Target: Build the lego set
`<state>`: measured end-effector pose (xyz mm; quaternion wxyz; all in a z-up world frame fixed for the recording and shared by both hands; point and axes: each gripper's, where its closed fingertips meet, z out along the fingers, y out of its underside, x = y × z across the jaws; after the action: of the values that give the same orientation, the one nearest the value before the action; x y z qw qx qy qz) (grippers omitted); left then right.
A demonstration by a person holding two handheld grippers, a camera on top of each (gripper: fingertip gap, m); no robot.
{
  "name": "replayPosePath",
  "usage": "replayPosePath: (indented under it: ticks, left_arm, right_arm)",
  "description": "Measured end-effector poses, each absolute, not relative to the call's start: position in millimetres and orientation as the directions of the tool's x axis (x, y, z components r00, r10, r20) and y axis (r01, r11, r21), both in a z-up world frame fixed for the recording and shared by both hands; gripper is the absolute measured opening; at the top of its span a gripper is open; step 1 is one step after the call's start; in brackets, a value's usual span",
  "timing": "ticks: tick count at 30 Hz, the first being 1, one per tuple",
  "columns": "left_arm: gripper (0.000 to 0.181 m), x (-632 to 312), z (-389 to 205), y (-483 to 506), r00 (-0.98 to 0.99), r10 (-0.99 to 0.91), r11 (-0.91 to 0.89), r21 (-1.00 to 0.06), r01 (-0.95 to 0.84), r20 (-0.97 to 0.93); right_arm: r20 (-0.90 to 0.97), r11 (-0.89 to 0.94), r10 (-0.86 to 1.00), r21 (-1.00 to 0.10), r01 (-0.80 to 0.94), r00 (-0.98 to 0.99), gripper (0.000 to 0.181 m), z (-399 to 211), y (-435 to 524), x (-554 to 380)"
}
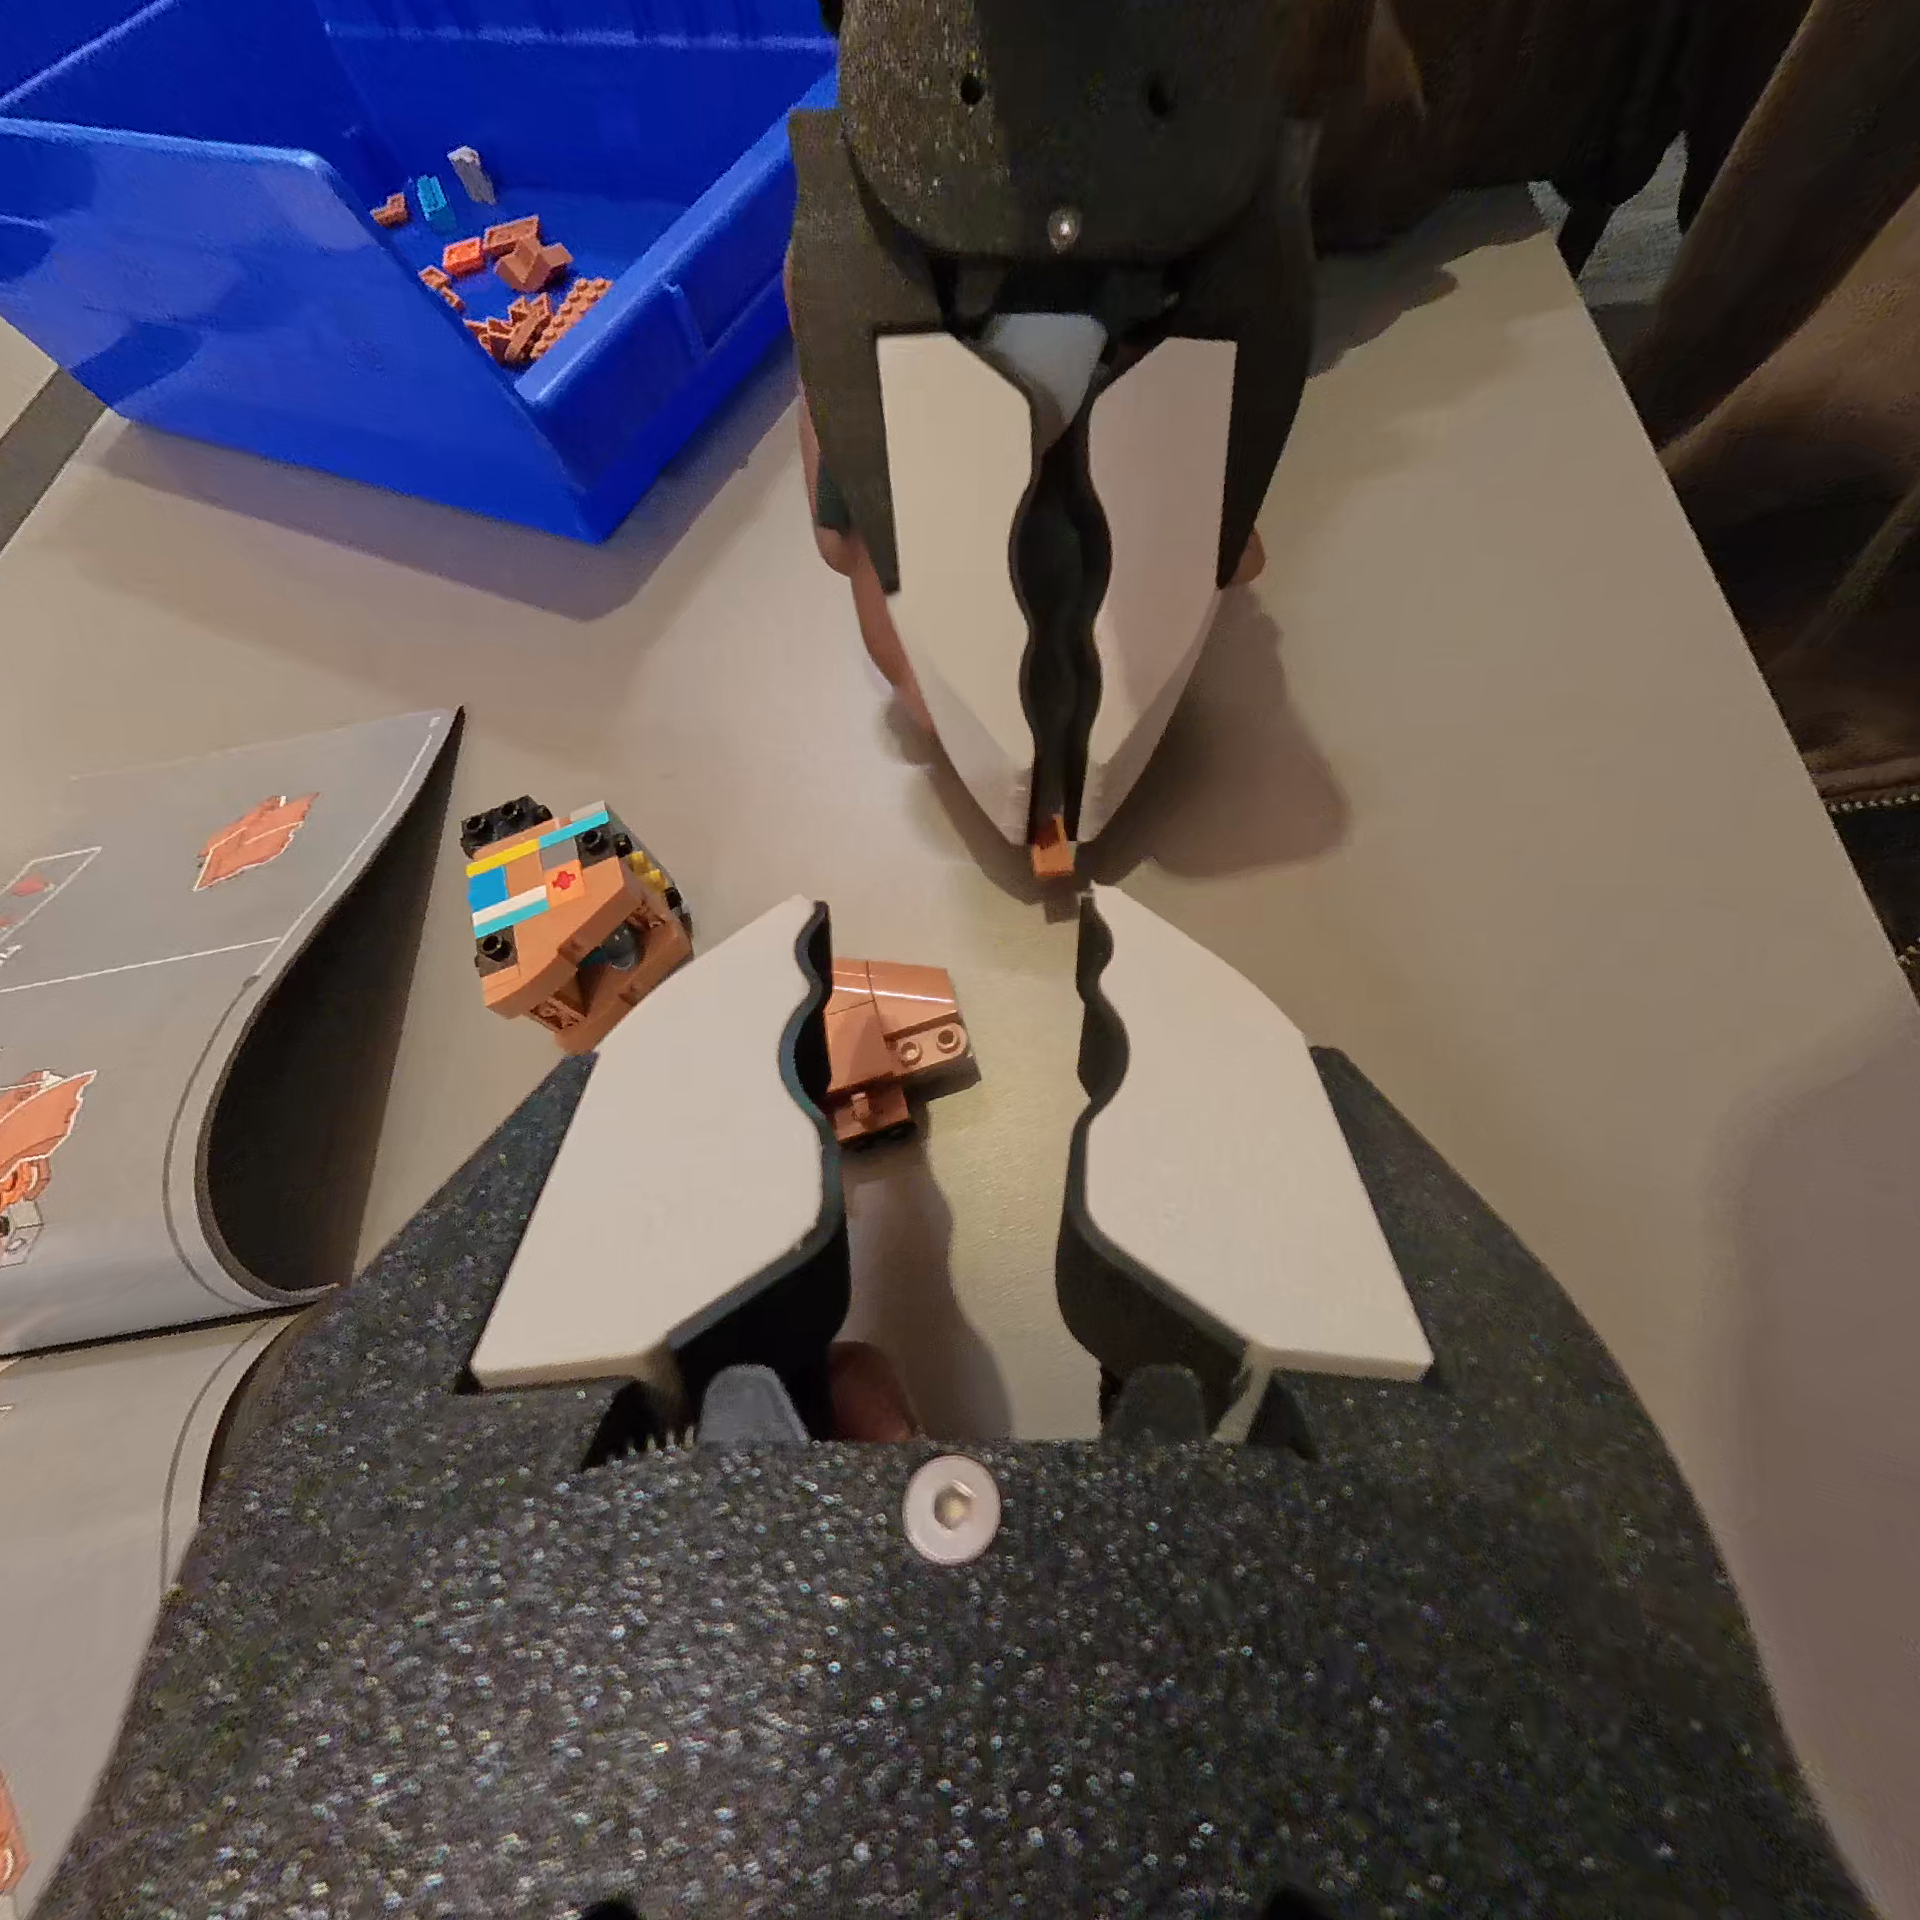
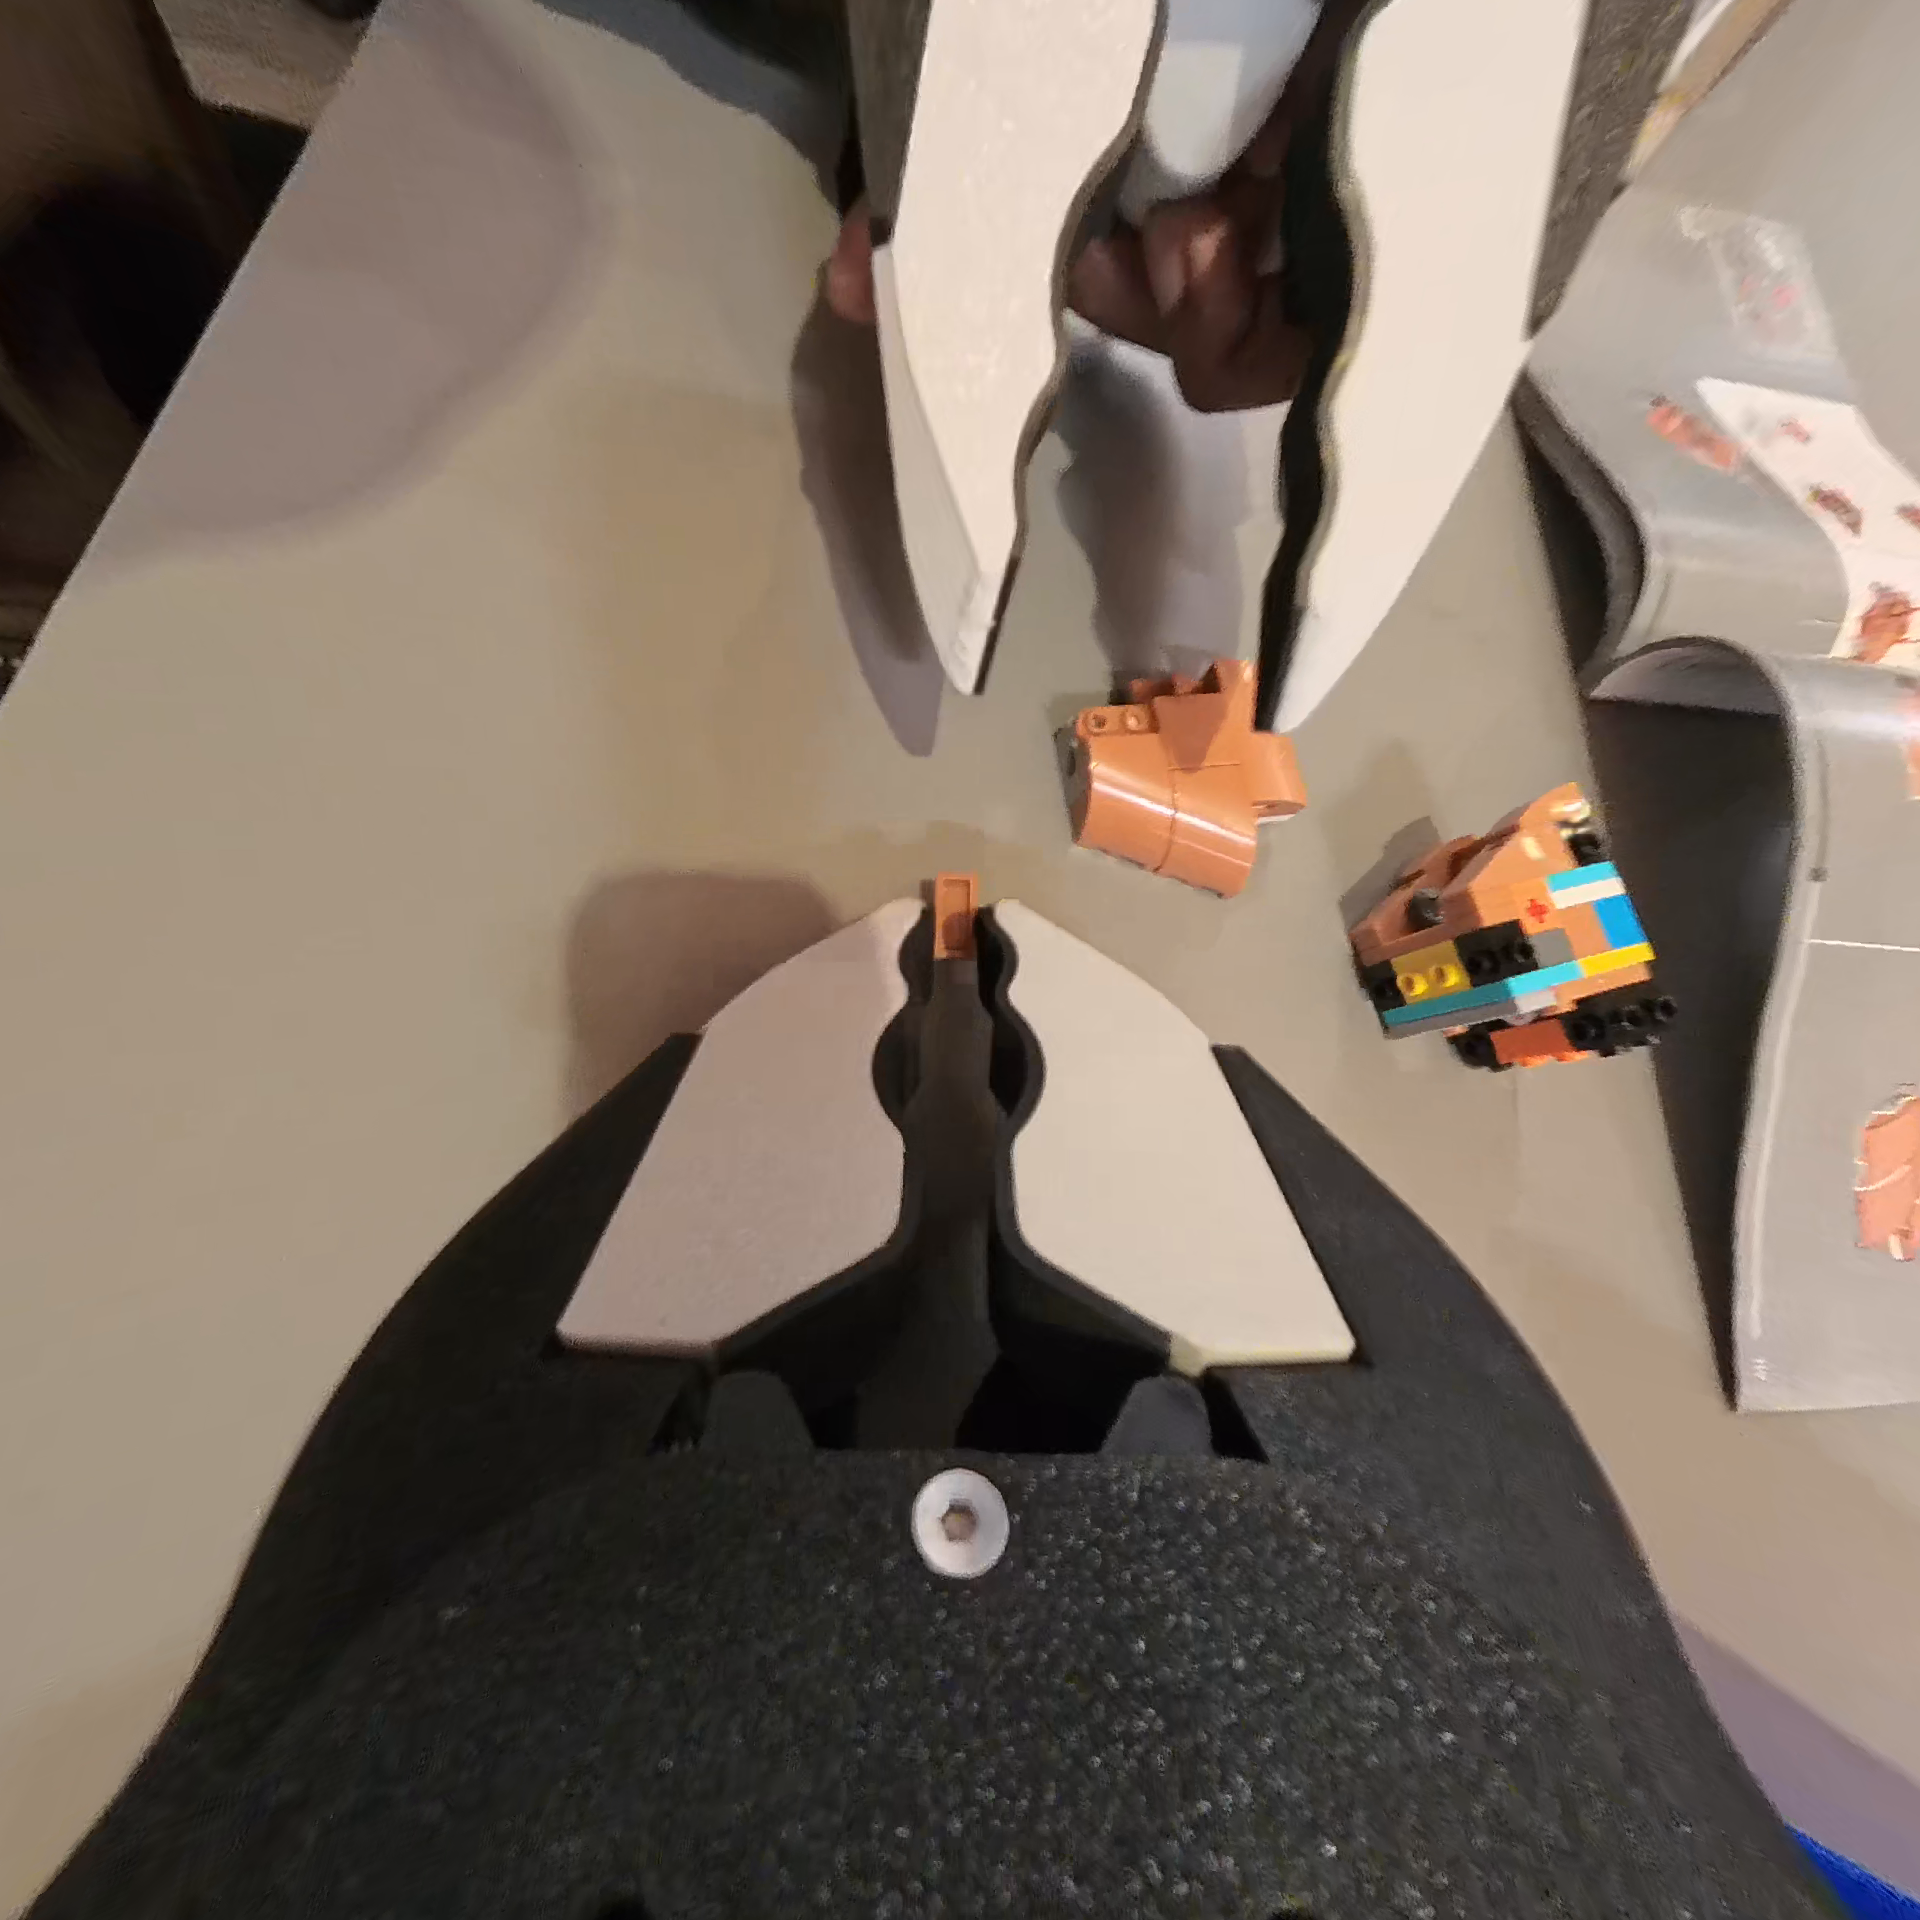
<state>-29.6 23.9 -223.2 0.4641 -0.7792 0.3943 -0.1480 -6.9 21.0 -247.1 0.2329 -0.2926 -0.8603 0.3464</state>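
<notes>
My right gripper (image 2: pixel 956 914) is shut on a small orange-brown piece (image 2: pixel 954 925) and holds it just above the table; both also show in the left wrist view, the gripper (image 1: pixel 1051 831) pointing down with the piece (image 1: pixel 1049 860) at its tips. My left gripper (image 1: pixel 951 914) is open and empty. A brown sub-assembly (image 1: pixel 899 1039) lies on the table under its left finger; in the right wrist view the sub-assembly (image 2: pixel 1174 800) lies by the tips of the left gripper (image 2: pixel 1127 696). A multi-coloured assembly (image 1: pixel 571 925) (image 2: pixel 1507 935) lies farther out.
A blue bin (image 1: pixel 312 343) with several loose bricks (image 1: pixel 509 270) stands at the back left of the grey table (image 1: pixel 1455 831). An open instruction booklet (image 1: pixel 156 987) (image 2: pixel 1787 935) lies curled beside the assemblies. The table edge (image 1: pixel 1714 623) is close on the right. My hands' fingertips stand some 4 cm from each other.
</notes>
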Motion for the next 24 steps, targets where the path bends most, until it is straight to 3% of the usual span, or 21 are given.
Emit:
replayPosePath:
  ticks: [4,8,16,24]
  left_arm:
    - [0.045,-25.3,-218.7,22.2,0.640,-0.762,-0.257,-0.863,-0.435,-0.095]
    - [0.044,-16.7,-196.5,20.6,0.624,-0.777,-0.279,-0.934,-0.222,0.083]
    - [0.041,-7.2,-159.1,8.9,0.366,-0.814,-0.410,-0.892,0.192,0.452]
    - [0.033,1.2,-147.0,-3.4,0.163,-0.833,-0.475,-0.834,0.280,0.529]
  right_arm:
    - [0.317,0.575,0.676,-0.791,0.207,-0.666,0.007,-223.2,22.5,-16.2]
    - [0.491,0.589,0.662,-0.808,-0.012,-0.567,0.007,-193.9,20.3,-20.9]
    - [0.725,0.637,0.597,-0.689,-0.346,-0.343,0.007,-151.7,5.0,-14.6]
    - [0.815,0.677,0.522,-0.575,-0.459,-0.251,0.007,-140.5,-13.7,-5.9]
